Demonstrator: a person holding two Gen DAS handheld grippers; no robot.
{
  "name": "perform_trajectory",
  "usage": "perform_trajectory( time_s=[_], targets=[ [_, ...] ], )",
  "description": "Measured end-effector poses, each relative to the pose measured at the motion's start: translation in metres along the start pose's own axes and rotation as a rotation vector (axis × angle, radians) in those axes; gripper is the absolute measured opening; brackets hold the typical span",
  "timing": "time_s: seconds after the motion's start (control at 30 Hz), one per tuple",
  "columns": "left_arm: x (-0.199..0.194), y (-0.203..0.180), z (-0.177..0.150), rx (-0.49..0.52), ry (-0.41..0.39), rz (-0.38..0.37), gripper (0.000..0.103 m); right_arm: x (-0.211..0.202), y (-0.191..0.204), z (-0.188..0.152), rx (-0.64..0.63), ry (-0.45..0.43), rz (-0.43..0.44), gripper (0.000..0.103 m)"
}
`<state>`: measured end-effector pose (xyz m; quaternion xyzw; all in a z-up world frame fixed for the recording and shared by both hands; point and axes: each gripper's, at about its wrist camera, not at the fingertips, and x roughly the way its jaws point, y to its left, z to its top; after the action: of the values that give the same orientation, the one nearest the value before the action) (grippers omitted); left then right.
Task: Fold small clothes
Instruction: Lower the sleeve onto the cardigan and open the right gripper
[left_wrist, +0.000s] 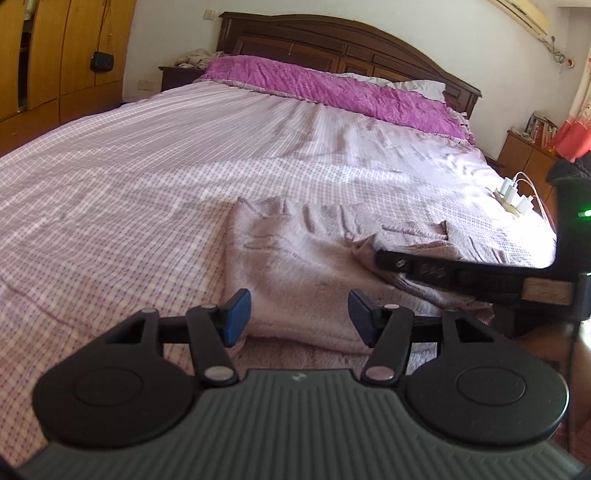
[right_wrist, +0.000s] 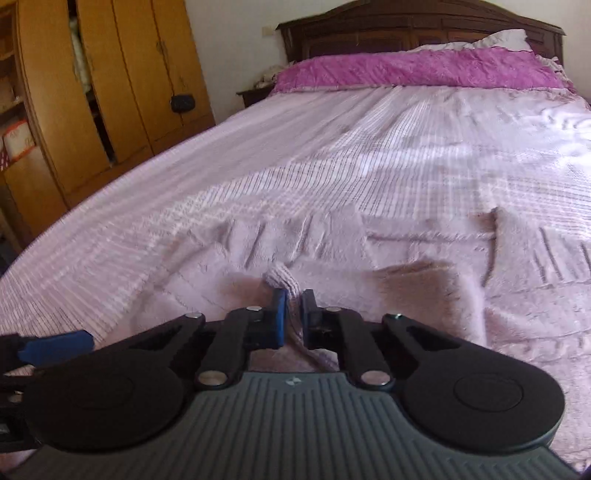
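One gripper (right_wrist: 291, 314) pinching pink garment (right_wrist: 406, 295)

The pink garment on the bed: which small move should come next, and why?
Probably the left tool should go down and close on the near edge of the pink garment. It is open and holds nothing, while the right tool already pinches a fold of the cloth, so a fold likely needs both.

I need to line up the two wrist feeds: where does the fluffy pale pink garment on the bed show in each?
Left wrist: the fluffy pale pink garment lies lower centre, beyond the open left gripper.
Right wrist: it fills the lower centre and right; the right gripper is pinching a fold of it.
Shared landmark: the magenta quilt by the headboard.
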<state>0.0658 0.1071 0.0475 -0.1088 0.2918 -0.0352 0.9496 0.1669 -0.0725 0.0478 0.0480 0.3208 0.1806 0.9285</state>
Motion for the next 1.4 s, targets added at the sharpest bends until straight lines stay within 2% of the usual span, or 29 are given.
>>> perform_trajectory(
  time_s=[0.13, 0.33, 0.5, 0.6, 0.77, 0.87, 0.97, 1.0, 1.07, 1.1, 1.13, 1.2, 1.37, 1.4],
  targets=[
    [0.012, -0.005, 0.006, 0.038, 0.008, -0.018, 0.060, -0.036, -0.024, 0.018, 0.074, -0.104, -0.017, 0.008],
    [0.031, -0.003, 0.011, 0.044, 0.045, 0.019, 0.060, -0.097, -0.076, 0.029, 0.153, -0.211, -0.105, 0.008],
    [0.036, 0.004, 0.012, 0.028, 0.072, 0.048, 0.060, -0.138, -0.130, 0.012, 0.229, -0.227, -0.206, 0.008],
    [0.036, 0.005, 0.012, 0.040, 0.077, 0.060, 0.060, -0.152, -0.161, -0.009, 0.281, -0.204, -0.273, 0.008],
    [0.037, 0.003, 0.013, 0.049, 0.087, 0.079, 0.060, -0.153, -0.198, -0.051, 0.379, -0.131, -0.341, 0.008],
    [0.036, 0.001, 0.014, 0.059, 0.094, 0.087, 0.060, -0.154, -0.211, -0.069, 0.466, -0.079, -0.334, 0.010],
    [0.032, -0.002, 0.021, 0.064, 0.092, 0.077, 0.060, -0.166, -0.206, -0.068, 0.473, -0.122, -0.307, 0.013],
    [0.031, -0.003, 0.024, 0.064, 0.084, 0.073, 0.060, -0.167, -0.203, -0.063, 0.455, -0.141, -0.304, 0.018],
    [0.030, -0.008, 0.031, 0.074, 0.067, 0.073, 0.060, -0.165, -0.199, -0.052, 0.409, -0.154, -0.301, 0.038],
    [0.031, -0.010, 0.034, 0.080, 0.060, 0.078, 0.060, -0.161, -0.198, -0.043, 0.388, -0.151, -0.303, 0.057],
    [0.031, -0.011, 0.036, 0.084, 0.052, 0.087, 0.060, -0.155, -0.199, -0.039, 0.370, -0.145, -0.297, 0.068],
    [0.034, -0.014, 0.040, 0.087, 0.039, 0.098, 0.060, -0.140, -0.201, -0.029, 0.328, -0.115, -0.278, 0.070],
    [0.040, -0.015, 0.041, 0.088, 0.008, 0.073, 0.060, -0.093, -0.208, -0.023, 0.296, -0.004, -0.261, 0.068],
    [0.042, -0.015, 0.040, 0.090, -0.003, 0.071, 0.060, -0.087, -0.207, -0.025, 0.286, 0.000, -0.270, 0.054]
  ],
)
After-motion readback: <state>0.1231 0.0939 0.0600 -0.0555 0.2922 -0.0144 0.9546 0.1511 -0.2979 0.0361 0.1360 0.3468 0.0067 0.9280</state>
